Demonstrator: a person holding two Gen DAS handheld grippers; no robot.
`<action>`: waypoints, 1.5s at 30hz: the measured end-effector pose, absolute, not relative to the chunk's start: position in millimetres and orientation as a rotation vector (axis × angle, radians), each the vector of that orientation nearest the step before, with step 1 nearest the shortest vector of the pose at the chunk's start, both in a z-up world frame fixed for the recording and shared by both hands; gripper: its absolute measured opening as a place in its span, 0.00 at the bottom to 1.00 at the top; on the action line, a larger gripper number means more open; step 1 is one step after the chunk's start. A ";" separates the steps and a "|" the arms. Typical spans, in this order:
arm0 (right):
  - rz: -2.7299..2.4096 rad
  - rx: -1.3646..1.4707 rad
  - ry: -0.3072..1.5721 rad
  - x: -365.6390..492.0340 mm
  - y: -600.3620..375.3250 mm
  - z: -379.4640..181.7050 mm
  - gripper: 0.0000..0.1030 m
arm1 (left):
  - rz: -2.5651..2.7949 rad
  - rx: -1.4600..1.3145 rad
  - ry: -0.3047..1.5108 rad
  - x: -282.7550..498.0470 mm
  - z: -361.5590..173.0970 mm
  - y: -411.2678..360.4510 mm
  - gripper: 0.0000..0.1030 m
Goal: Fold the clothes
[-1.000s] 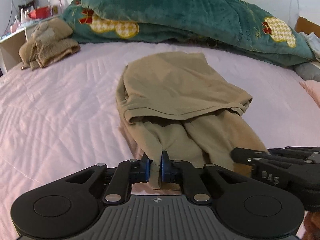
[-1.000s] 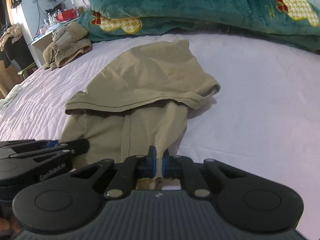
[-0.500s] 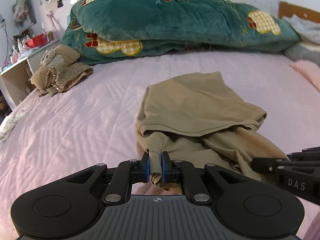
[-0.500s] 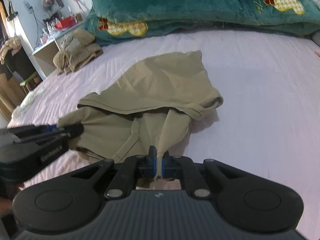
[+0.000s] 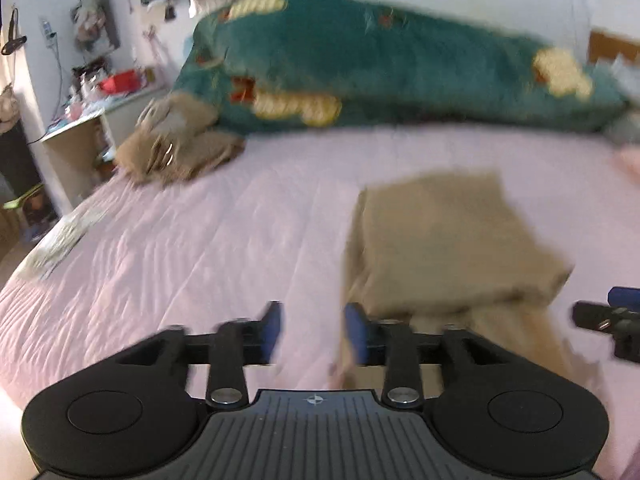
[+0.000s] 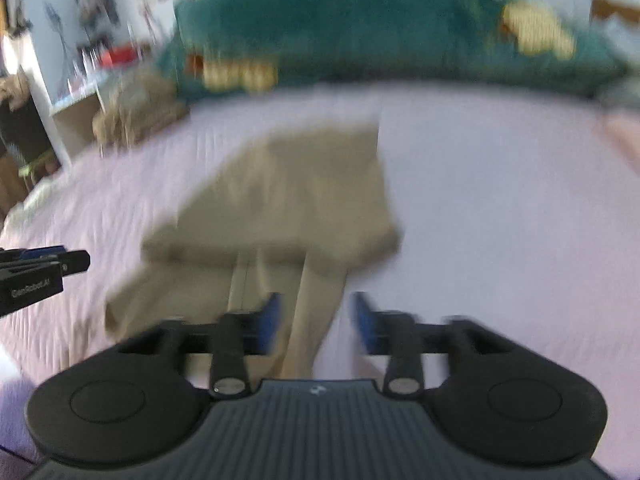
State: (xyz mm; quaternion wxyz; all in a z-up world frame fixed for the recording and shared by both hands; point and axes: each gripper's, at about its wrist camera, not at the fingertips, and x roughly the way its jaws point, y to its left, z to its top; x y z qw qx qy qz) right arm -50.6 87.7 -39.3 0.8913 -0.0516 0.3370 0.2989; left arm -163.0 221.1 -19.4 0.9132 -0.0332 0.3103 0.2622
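A tan garment [image 5: 452,240] [image 6: 296,196] lies partly folded on the pink bed sheet [image 5: 180,248], its near part spread toward me. My left gripper [image 5: 314,334] stands open over the sheet just left of the garment's near left edge, nothing between its blue pads. My right gripper [image 6: 316,322] is open too, above a strip of the garment's near end that shows between the pads. Each gripper shows at the edge of the other's view: the right one [image 5: 608,320], the left one [image 6: 40,270]. Both views are blurred by motion.
A big teal quilt [image 5: 380,64] is heaped along the bed's far side. A brown knitted bundle [image 5: 176,148] lies at the far left of the bed, beside a cluttered white desk [image 5: 80,120]. Bare sheet [image 6: 500,200] stretches to the right of the garment.
Both grippers were shut on the garment's near end; now both are open and the cloth has dropped onto the bed. The cameras have tipped up and pulled back.
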 end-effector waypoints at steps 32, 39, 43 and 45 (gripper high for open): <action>0.777 -0.103 0.774 79.5 122.2 -37.8 0.09 | 0.411 -0.078 0.665 -78.7 -76.7 182.1 0.47; 0.771 0.000 0.757 93.5 124.8 -28.0 0.09 | 0.413 -0.147 0.762 -31.9 -114.0 197.5 0.46; 0.784 0.016 0.718 102.5 131.2 -14.3 0.09 | 0.420 -0.132 0.744 -35.4 -124.1 192.7 0.47; 0.785 0.029 0.701 109.3 135.9 -7.8 0.09 | 0.424 -0.130 0.748 -33.8 -124.4 191.7 0.47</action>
